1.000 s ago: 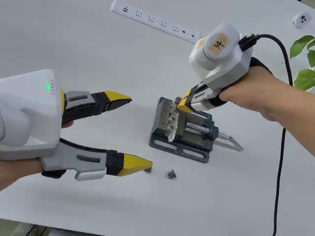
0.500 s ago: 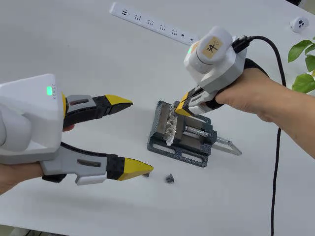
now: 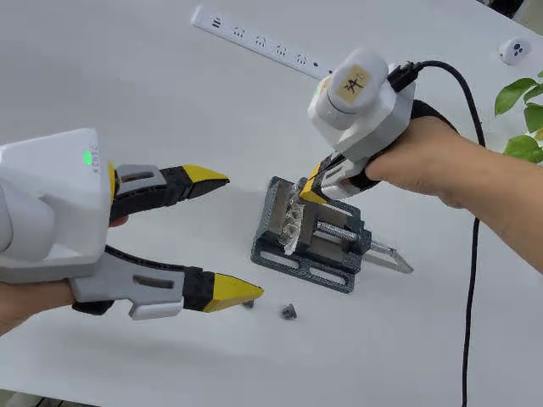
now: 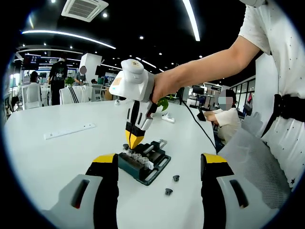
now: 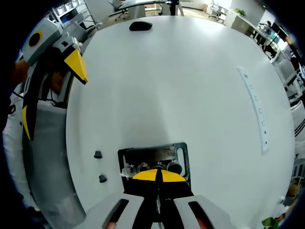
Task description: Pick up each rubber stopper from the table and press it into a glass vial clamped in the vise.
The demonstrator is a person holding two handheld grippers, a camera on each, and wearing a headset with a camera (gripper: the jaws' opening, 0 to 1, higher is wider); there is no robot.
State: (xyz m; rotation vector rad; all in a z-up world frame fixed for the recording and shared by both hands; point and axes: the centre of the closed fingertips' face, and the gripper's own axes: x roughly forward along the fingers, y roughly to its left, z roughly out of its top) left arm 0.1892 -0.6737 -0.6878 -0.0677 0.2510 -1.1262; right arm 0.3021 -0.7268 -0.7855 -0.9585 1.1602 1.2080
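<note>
A dark vise (image 3: 327, 254) stands mid-table with a row of glass vials (image 3: 292, 219) clamped in it. My right gripper (image 3: 310, 188) is shut, tips down right over the vials (image 5: 143, 167); nothing shows between the tips (image 5: 158, 175). Two small dark rubber stoppers lie on the table in front of the vise, one (image 3: 289, 312) in the open, the other (image 3: 249, 303) half hidden by a jaw tip. My left gripper (image 3: 227, 234) is held open and empty to the left of the vise (image 4: 143, 164). The stoppers (image 4: 176, 178) lie beyond its jaws.
A white power strip (image 3: 263, 38) lies at the table's far side. A black cable (image 3: 471, 254) runs from the right gripper down the right. Plant leaves (image 3: 522, 102) and a small white device (image 3: 515, 49) sit at the far right. People sit at other tables (image 4: 228, 112).
The right gripper has leaned a little to the left while its tips stay over the vials. The left gripper has hardly moved; the view has drifted slightly.
</note>
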